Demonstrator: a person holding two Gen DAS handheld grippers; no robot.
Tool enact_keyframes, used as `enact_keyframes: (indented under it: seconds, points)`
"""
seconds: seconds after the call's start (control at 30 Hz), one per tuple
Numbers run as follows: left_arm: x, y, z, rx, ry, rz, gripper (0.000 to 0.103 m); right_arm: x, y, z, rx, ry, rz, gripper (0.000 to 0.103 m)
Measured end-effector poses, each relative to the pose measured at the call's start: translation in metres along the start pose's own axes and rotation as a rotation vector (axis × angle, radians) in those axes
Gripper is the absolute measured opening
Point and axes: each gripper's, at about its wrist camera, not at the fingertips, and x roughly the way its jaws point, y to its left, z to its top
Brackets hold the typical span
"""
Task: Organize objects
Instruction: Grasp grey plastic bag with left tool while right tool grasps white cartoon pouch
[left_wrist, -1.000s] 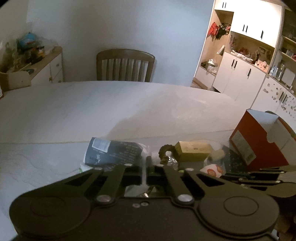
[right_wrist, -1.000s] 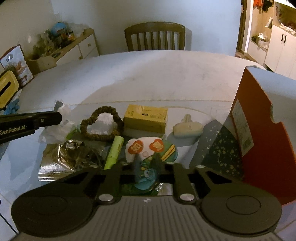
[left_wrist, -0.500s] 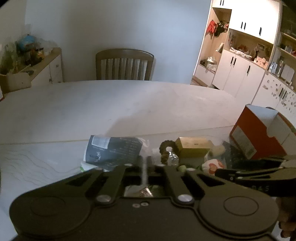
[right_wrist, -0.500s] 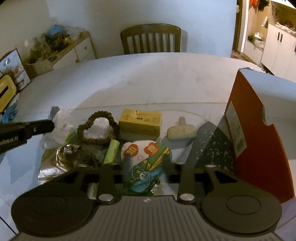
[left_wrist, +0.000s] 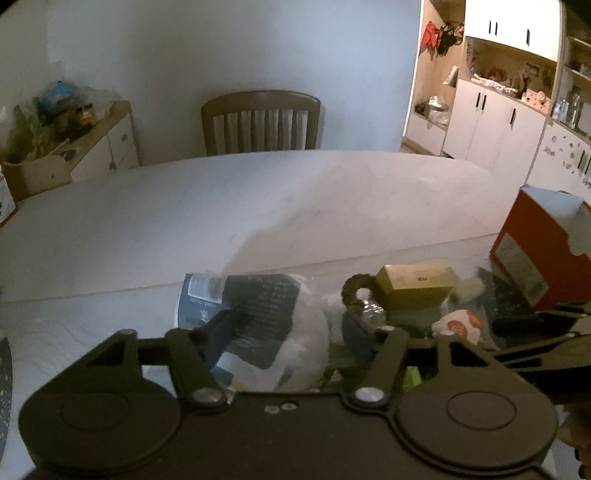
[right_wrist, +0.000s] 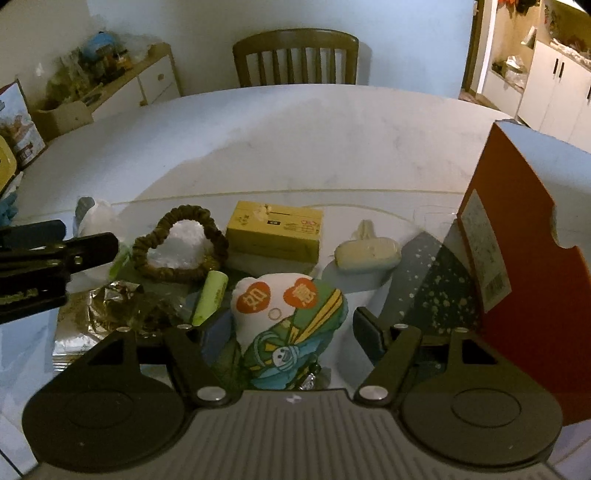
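Now both the left gripper (left_wrist: 284, 332) and right gripper (right_wrist: 284, 332) have just spread their jaws open, holding nothing.

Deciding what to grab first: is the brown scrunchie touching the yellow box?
Cannot tell. In the right wrist view the brown scrunchie and yellow box meet edge to edge, but neither view shows plain contact or a gap.
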Motion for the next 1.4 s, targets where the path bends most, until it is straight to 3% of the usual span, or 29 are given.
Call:
enact_keyframes:
  seconds: [0.13,0.3,0.43,0.67,0.73,0.8,0.83,0.93,1.0,1.07,1.2,1.4]
  points:
    - [0.004,0.004,-0.002,0.003,0.007,-0.001,0.053,0.004,0.003,0.002,-0.005,0.005,-0.004,0.072]
    - [-0.001,0.004,-0.003,0.019,-0.012,-0.019,0.035,0.007,0.004,0.001,-0.019,0.009,-0.01,0.072]
    - [-0.005,0.004,-0.002,0.011,-0.021,-0.038,0.0,0.003,0.003,-0.001,-0.011,0.007,0.0,0.063]
    - [-0.007,0.019,-0.005,-0.074,-0.004,-0.037,0.0,-0.009,0.003,-0.004,-0.018,0.007,0.012,0.045]
    - [-0.012,0.022,-0.004,-0.097,-0.006,-0.045,0.0,-0.013,0.0,-0.004,-0.011,0.002,0.022,0.044]
    - [-0.017,0.026,-0.001,-0.133,0.003,-0.06,0.006,-0.018,-0.003,-0.005,-0.012,-0.004,0.032,0.044]
    - [-0.019,0.028,0.001,-0.148,0.009,-0.059,0.016,-0.019,-0.005,-0.005,-0.017,-0.01,0.037,0.044]
    - [-0.023,0.028,0.007,-0.165,0.019,-0.02,0.025,-0.023,-0.011,-0.007,-0.033,-0.024,0.047,0.043]
    - [-0.024,0.027,0.012,-0.176,0.03,0.012,0.042,-0.025,-0.017,-0.008,-0.03,-0.027,0.07,0.042]
    - [-0.026,0.026,0.018,-0.193,0.021,0.053,0.069,-0.026,-0.023,-0.009,-0.025,-0.028,0.088,0.042]
    - [-0.017,0.026,0.039,-0.238,0.033,0.115,0.081,-0.029,-0.033,-0.009,-0.025,-0.028,0.123,0.042]
    - [0.026,0.038,0.064,-0.31,0.136,0.259,0.082,-0.043,-0.046,-0.007,-0.043,-0.055,0.164,0.042]
